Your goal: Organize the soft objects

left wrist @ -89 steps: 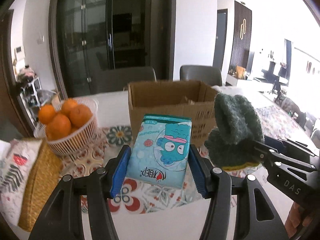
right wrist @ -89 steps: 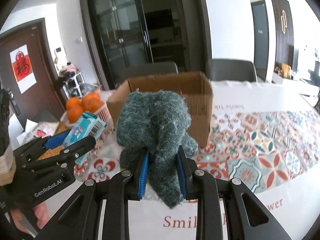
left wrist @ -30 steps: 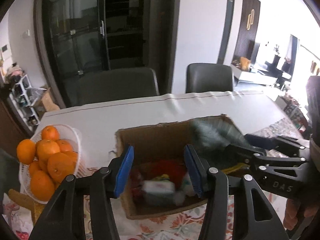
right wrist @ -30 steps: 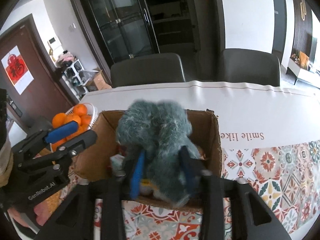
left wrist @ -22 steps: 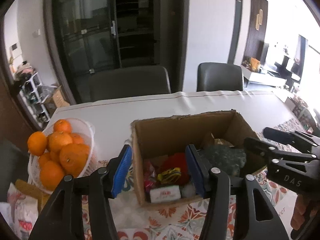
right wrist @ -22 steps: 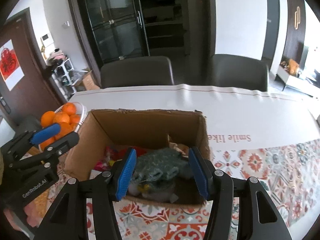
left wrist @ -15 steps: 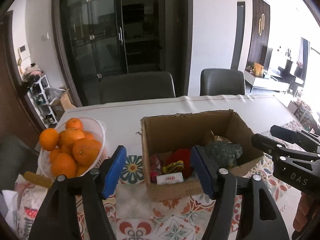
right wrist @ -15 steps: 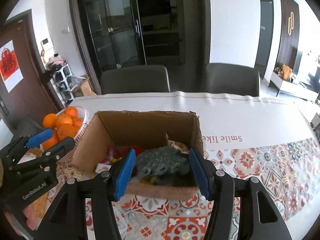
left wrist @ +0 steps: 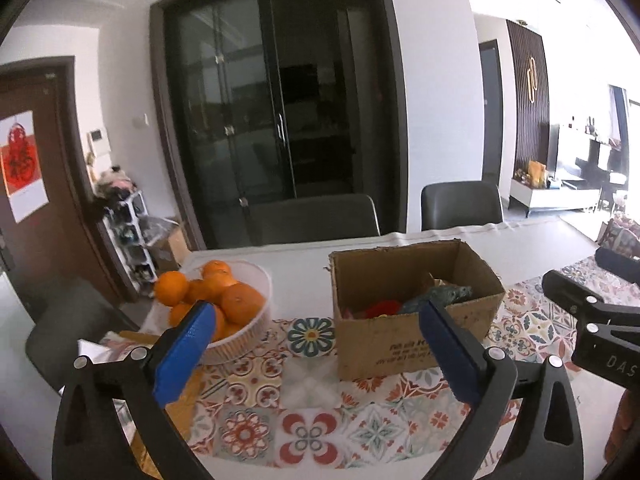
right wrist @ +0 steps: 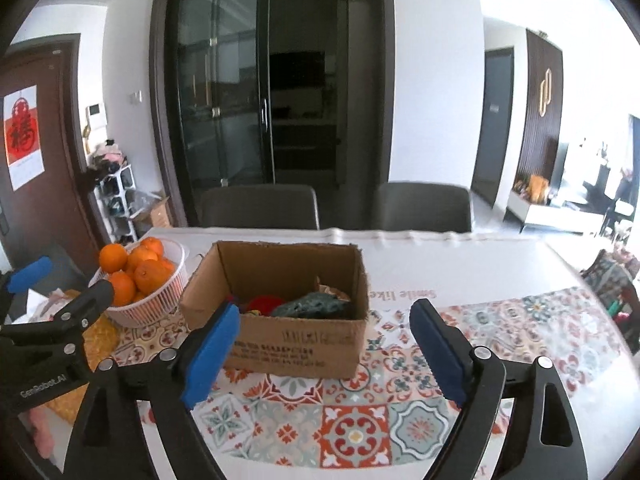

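An open cardboard box (left wrist: 412, 344) stands on the patterned tablecloth; it also shows in the right wrist view (right wrist: 296, 348). Inside lie a dark green fuzzy cloth (left wrist: 440, 296), also in the right wrist view (right wrist: 312, 306), and a red soft item (right wrist: 262, 303). My left gripper (left wrist: 316, 354) is open and empty, pulled back in front of the box. My right gripper (right wrist: 326, 354) is open and empty, also back from the box. The right gripper appears at the right edge of the left wrist view (left wrist: 592, 320).
A white basket of oranges (left wrist: 224, 312) stands left of the box, also in the right wrist view (right wrist: 140, 276). A woven mat and printed bags (left wrist: 120, 340) lie at the left. Two dark chairs (right wrist: 260, 206) stand behind the table.
Both grippers let go of the tissue pack and the green cloth into the box, opened wide, and pulled back and lower toward the table's near side.
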Action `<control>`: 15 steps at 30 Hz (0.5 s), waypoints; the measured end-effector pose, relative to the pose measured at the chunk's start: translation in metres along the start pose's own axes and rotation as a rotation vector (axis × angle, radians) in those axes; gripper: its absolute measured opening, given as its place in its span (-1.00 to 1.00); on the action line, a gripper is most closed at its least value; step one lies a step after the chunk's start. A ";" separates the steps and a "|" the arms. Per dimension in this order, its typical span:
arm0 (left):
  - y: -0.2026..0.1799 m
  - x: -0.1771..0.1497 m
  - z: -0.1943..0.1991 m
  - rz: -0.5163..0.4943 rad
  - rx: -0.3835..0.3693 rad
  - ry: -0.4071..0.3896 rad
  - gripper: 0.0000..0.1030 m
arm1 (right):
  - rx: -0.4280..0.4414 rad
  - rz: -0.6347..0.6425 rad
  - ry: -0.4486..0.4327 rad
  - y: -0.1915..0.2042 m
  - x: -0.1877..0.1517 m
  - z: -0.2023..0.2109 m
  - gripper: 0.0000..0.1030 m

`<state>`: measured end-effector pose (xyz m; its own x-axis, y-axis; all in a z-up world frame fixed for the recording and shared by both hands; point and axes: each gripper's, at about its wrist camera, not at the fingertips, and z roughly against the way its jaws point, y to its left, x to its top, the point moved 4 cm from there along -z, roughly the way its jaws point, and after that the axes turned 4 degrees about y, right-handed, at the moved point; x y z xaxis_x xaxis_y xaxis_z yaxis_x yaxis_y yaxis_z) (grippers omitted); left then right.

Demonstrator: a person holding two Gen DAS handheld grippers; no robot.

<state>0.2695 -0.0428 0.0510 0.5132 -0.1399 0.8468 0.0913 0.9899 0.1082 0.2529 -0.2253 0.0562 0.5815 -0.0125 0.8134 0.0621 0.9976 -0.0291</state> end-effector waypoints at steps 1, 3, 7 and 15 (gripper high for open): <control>0.001 -0.004 0.008 -0.001 0.005 -0.008 1.00 | -0.005 0.000 -0.008 0.000 -0.003 0.006 0.76; 0.002 -0.012 0.020 -0.001 0.011 -0.022 1.00 | -0.011 -0.002 -0.025 0.000 -0.011 0.022 0.77; -0.001 -0.030 0.044 -0.020 0.006 -0.048 1.00 | -0.018 0.010 -0.050 0.003 -0.028 0.047 0.81; -0.004 -0.062 0.080 -0.025 0.027 -0.077 1.00 | -0.045 0.018 -0.079 0.005 -0.064 0.084 0.83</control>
<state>0.1688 -0.0360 0.0394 0.4439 -0.1636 0.8810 0.0799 0.9865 0.1429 0.1483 -0.2143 0.0531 0.5170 0.0129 0.8559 0.0891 0.9937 -0.0687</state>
